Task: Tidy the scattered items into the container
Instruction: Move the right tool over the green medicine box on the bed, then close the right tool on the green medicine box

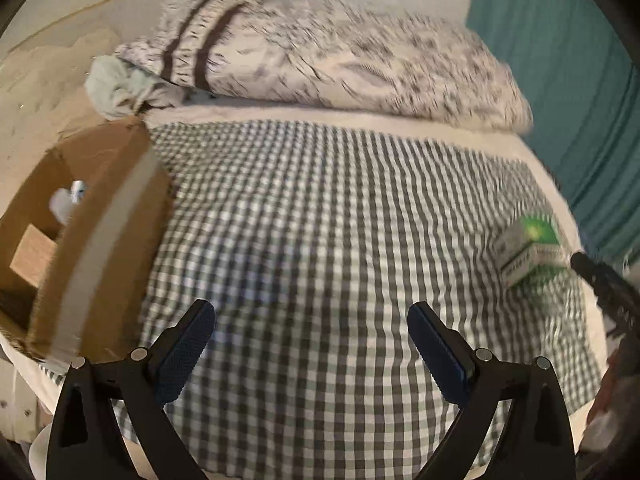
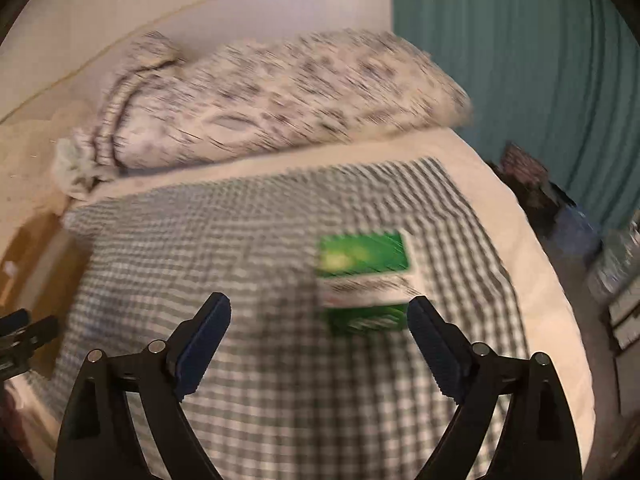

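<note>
Blue ribbed pads (image 1: 188, 344) on my left gripper (image 1: 312, 320) fill the bottom of the left wrist view, spread wide with nothing between them, hanging over a green-and-white checked blanket (image 1: 320, 208). At the left edge of that blanket stands an open cardboard box (image 1: 100, 216) with a pale tape stripe running down its flap; inside it I can make out a small white object (image 1: 64, 200) and a tan block (image 1: 32, 256), both too blurred to name. Far over on the right, well apart from the box, a green-and-white carton (image 1: 528, 252) rests on the blanket, and the dark tip of my right gripper (image 1: 600, 280) reaches in just beside it. Behind the blanket lies a patterned pillow (image 1: 340, 60), with a crumpled pale cloth (image 1: 120, 84) at its left end. A teal curtain (image 1: 560, 80) hangs on the right.

From the right wrist view, my right gripper (image 2: 320, 316) is also released, its fingers wide apart. The green-and-white carton (image 2: 364, 280) sits on the checked blanket (image 2: 200, 240) just ahead, nearer the right fingertip (image 2: 424, 320) than the left one; motion blur keeps me from telling whether that finger touches it. The cardboard box (image 2: 32, 264) shows at the far left edge, with my left gripper (image 2: 24, 336) peeking in below it. The pillow (image 2: 260, 104) and the curtain (image 2: 520, 80) lie beyond.
</note>
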The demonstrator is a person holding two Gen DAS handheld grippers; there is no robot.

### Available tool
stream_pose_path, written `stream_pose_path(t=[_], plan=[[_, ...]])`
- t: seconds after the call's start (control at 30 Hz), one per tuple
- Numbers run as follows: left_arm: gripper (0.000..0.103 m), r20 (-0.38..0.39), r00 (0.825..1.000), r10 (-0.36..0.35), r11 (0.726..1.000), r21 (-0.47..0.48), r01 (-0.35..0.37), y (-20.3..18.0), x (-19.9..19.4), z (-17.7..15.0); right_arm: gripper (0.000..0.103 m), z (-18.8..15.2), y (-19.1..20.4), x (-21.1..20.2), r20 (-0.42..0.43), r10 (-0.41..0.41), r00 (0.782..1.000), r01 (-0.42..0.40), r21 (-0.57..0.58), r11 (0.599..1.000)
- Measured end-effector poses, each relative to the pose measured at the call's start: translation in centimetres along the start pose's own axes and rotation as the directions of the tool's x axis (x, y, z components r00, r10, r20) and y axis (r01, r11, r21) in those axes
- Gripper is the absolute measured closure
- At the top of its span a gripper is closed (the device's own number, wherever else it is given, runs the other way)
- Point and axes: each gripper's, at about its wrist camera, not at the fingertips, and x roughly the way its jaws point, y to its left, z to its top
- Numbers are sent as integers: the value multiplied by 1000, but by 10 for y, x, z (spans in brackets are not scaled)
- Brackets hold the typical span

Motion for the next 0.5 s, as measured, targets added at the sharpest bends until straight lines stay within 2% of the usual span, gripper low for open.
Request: stream_pose_path(t=[0.17,0.3,0.5], plan=[[4,-59,998,22,999,30,-20,-11,27,-4,13,-6,-29,34,-44,-63,997,63,16,998],[4,-87,996,30,999,32,-27,-13,44,-2,13,-4,-36,50,-60,-53,997,53,-2,999],[4,-135,990,27,999,21,-24,-12,66,1,13,5,-27,70,-81,-46,996,38,-107,994]])
